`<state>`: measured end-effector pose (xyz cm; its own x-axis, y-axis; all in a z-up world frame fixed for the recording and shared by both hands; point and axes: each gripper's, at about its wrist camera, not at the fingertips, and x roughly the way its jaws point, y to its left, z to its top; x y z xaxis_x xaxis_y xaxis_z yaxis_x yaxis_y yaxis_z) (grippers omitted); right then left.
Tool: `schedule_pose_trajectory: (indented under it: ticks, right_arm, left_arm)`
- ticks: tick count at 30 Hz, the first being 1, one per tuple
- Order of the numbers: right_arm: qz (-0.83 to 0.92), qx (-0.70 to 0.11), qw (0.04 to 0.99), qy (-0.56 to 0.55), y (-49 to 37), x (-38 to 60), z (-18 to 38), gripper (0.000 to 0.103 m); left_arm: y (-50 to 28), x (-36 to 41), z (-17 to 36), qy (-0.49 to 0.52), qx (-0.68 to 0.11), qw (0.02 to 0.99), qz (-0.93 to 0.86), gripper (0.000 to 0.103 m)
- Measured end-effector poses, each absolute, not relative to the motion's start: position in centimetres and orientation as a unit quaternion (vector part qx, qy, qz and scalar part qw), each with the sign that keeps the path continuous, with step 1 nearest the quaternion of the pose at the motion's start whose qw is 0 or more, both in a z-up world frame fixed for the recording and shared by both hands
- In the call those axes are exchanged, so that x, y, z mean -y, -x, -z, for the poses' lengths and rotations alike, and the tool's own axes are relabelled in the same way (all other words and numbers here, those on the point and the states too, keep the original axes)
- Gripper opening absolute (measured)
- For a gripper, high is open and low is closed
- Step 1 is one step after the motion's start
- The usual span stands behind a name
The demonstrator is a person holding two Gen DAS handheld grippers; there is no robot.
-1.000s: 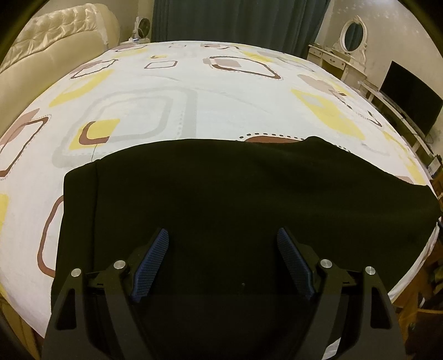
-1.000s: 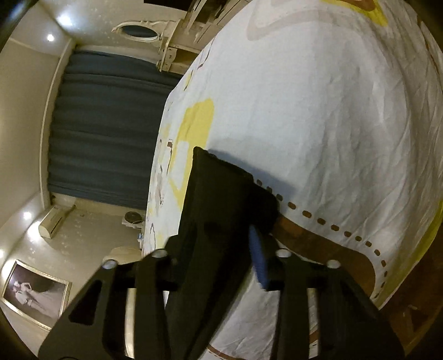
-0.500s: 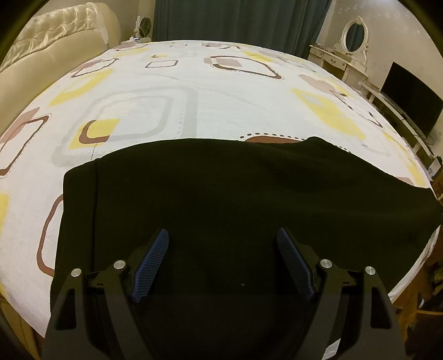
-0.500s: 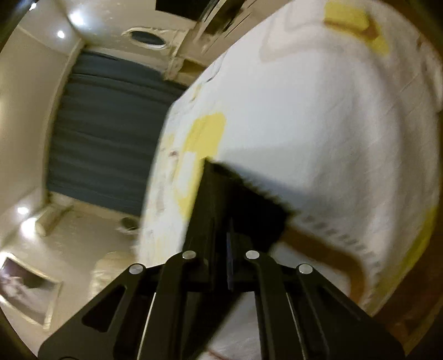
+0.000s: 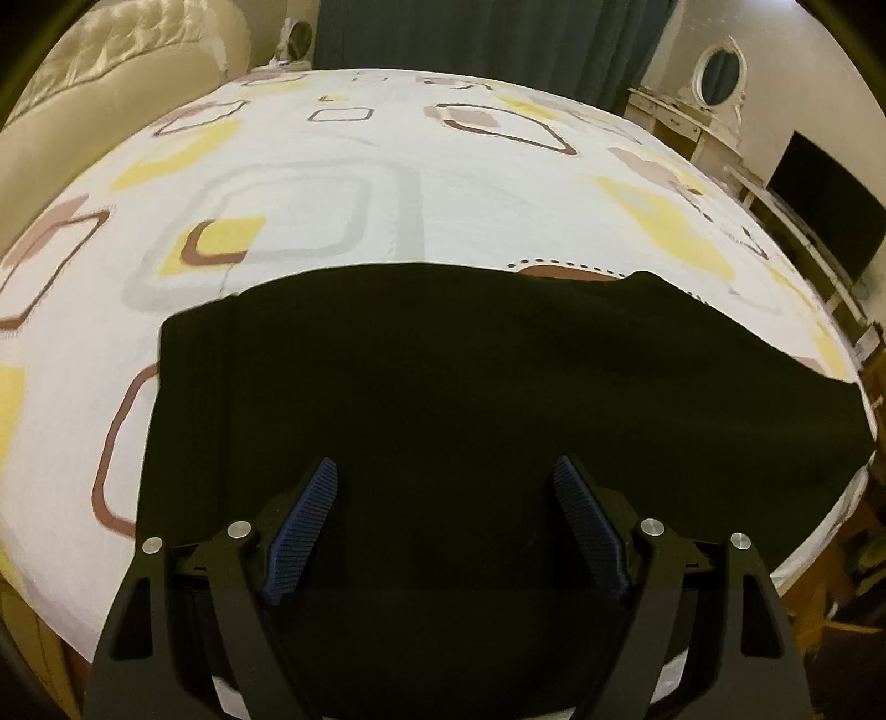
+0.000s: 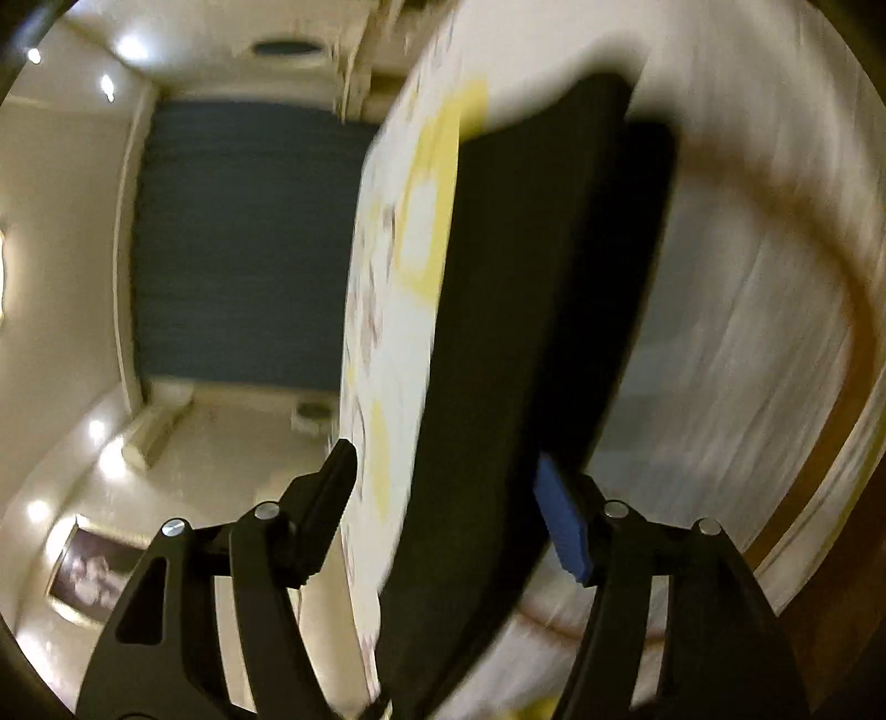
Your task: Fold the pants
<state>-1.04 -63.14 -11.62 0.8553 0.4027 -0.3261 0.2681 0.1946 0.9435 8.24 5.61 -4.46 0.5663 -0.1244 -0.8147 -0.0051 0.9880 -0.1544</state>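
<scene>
Black pants (image 5: 443,387) lie flat across the near edge of the bed, folded lengthwise, one end at the left and the other at the right bed edge. My left gripper (image 5: 446,476) is open above the pants' near part, holding nothing. In the blurred, rolled right wrist view, my right gripper (image 6: 448,465) is open with its jaws wide. The end of the pants (image 6: 531,310) passes between the open fingers; the blue pad (image 6: 562,520) is beside the cloth. Whether the cloth still touches a pad I cannot tell.
The bed sheet (image 5: 387,188) is white with yellow, brown and grey squares. A cream padded headboard (image 5: 111,72) stands at the left. Dark curtains (image 5: 470,33), a white dresser with oval mirror (image 5: 720,72) and a black TV (image 5: 825,216) lie beyond the bed.
The right gripper was shut on the pants' end half a second ago and has now opened wide, with its view shifting closer to the cloth. The left gripper has stayed open and nearly still.
</scene>
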Motion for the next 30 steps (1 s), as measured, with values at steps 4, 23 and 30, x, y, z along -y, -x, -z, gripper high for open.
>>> schedule_pose_trajectory:
  ticks: [4, 23, 30]
  right_arm:
    - [-0.082, -0.318, 0.720, -0.611, -0.8, 56.0, 12.5, 0.064]
    - [-0.170, -0.445, 0.696, -0.538, -1.0, 38.5, 12.0, 0.008]
    - [-0.151, -0.470, 0.703, -0.511, -0.1, 37.1, 13.1, 0.006]
  left_arm:
    - [-7.7, -6.3, 4.1, 0.077, -0.465, 0.881, 0.037, 0.080]
    - [-7.3, -4.8, 3.4, 0.073, -0.459, 0.883, 0.063, 0.080]
    - [-7.3, -4.9, 4.1, 0.059, -0.463, 0.883, 0.052, 0.080]
